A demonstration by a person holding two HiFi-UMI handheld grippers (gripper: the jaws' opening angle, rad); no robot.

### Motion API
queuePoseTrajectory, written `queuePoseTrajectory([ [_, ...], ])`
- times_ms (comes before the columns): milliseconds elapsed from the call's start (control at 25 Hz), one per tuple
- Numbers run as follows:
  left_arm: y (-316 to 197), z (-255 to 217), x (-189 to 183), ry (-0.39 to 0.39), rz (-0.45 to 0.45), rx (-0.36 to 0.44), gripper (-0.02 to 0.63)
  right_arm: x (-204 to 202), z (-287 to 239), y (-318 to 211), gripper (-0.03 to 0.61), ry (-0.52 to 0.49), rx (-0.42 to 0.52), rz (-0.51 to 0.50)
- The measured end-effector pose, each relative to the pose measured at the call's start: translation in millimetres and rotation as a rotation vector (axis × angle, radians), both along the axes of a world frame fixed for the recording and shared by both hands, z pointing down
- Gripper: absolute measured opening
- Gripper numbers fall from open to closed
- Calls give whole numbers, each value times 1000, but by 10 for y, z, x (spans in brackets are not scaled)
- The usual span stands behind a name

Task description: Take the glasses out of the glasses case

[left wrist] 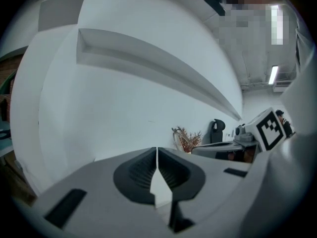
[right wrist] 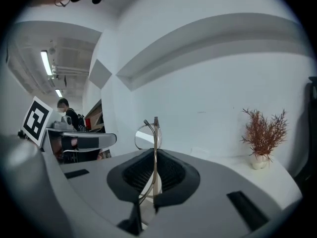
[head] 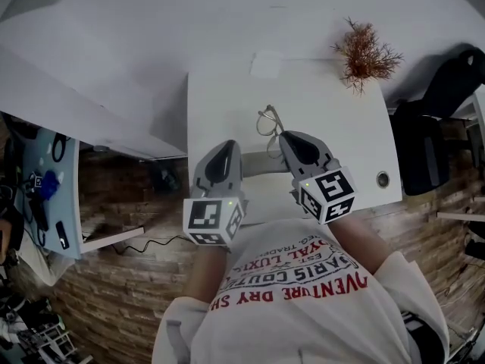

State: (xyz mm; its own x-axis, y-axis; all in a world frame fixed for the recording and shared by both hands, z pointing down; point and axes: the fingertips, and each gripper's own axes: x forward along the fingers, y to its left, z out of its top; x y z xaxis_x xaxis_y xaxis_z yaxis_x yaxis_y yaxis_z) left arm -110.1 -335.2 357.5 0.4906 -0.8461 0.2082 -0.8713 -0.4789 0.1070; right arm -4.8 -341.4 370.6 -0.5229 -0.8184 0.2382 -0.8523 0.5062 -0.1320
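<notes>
1. We see a big white table below us. It stands against a white wall.
2. The left gripper is over the near part of the table. In its own view its jaws are pressed together. We see nothing between them.
3. The right gripper is just beside it, to the right. Its jaws are squeezed tight on 1 thin arm of the glasses.
4. The grey glasses case lies on the table between the 2 grippers. It also shows in the right gripper view and the left gripper view. We cannot tell if the left gripper touches it.
5. A small dry red plant stands at the far right corner. It is well apart from the work.
6. The glasses are the smallest thing. They stick up past the right gripper's tips, and 1 round lens shows. They are just past the case, not inside it.
7. We think the taking-out step is almost done, because the glasses are clear of the case.
8. We think the next move is to carry the glasses to a bare spot on the table. They should go down softly, and only then should the jaws let go. The frame is thin, so a hard squeeze or a quick swing could bend it.
</notes>
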Motion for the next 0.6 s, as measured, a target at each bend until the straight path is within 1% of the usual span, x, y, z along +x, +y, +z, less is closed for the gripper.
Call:
queuePoseTrajectory([
  [200,-77,-87,13,8,6,34,12,75,-10,-7,25,-19,-4,41],
  [320,-102,-94,6,16,3,38,12,121,-41,2,25,-26,19,67],
  [440,-100,-101,4,-10,-1,50,12,143,-78,21,25,-18,44,80],
  [600,-89,-115,0,-53,-5,69,12,125,-89,55,25,-8,46,75],
])
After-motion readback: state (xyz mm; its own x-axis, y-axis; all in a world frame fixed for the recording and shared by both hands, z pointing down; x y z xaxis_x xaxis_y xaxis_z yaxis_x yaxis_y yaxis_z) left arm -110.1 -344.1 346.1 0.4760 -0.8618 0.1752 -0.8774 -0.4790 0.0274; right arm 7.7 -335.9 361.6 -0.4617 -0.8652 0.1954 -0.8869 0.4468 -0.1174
